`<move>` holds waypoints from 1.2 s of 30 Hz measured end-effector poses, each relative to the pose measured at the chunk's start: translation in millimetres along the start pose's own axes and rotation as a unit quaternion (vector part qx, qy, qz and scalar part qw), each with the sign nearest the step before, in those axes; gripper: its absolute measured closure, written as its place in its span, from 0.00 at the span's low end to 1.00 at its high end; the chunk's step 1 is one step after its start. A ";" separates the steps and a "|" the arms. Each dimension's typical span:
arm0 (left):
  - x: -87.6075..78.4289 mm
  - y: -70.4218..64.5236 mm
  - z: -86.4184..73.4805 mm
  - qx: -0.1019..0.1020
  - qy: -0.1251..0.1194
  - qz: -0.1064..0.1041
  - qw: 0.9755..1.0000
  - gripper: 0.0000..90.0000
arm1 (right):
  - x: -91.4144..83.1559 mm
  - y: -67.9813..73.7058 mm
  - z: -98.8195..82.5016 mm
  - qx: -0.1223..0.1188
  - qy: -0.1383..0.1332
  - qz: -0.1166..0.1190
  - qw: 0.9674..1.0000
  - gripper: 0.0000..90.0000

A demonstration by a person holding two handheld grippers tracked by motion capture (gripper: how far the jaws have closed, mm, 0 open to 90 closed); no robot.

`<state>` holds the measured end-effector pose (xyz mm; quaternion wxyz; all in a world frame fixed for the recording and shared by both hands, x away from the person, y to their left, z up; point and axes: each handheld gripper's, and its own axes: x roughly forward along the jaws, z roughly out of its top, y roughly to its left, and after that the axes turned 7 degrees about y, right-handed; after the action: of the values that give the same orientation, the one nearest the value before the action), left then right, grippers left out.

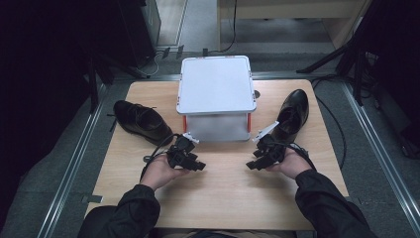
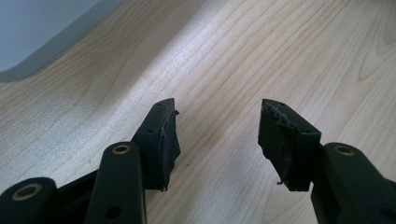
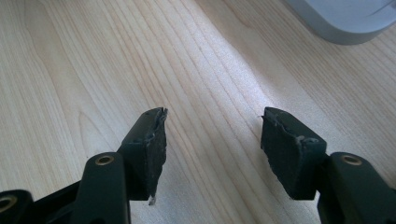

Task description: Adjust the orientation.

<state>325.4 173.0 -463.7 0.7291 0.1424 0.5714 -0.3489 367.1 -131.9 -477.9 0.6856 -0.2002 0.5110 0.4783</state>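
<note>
Black leather shoes point(image 1: 142, 121) point(image 1: 293, 114) flank the grey lidded box point(image 1: 216, 94) on the worktop point(image 1: 223, 193); stiff soles, soft uppers, grasp the collar. Left gripper point(image 1: 194, 165) and right gripper point(image 1: 253, 161) near the box front, both released, empty.

Light wood-grain table point(image 1: 223, 198), rectangular, rounded corners, on grey floor point(image 1: 44, 198). White lidded box point(image 1: 216, 94) stands at far middle, red latches at front corners. Left shoe point(image 1: 142, 120), black leather, lies left of box, angled, toe toward near side. Right shoe point(image 1: 292, 113), black, lies right of box, toe toward far edge. Shoes well apart, box between them. Near half of tabletop bare wood.
</note>
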 end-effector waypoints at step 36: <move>-65.2 38.2 -21.5 -0.095 0.005 0.003 0.995 0.68 | 3.4 3.0 12.6 -0.014 0.004 0.012 1.000 0.47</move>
<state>328.5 235.9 -416.8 0.7379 0.0761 0.6047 -0.2899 371.0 -119.3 -475.3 0.6746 -0.2057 0.5094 0.4931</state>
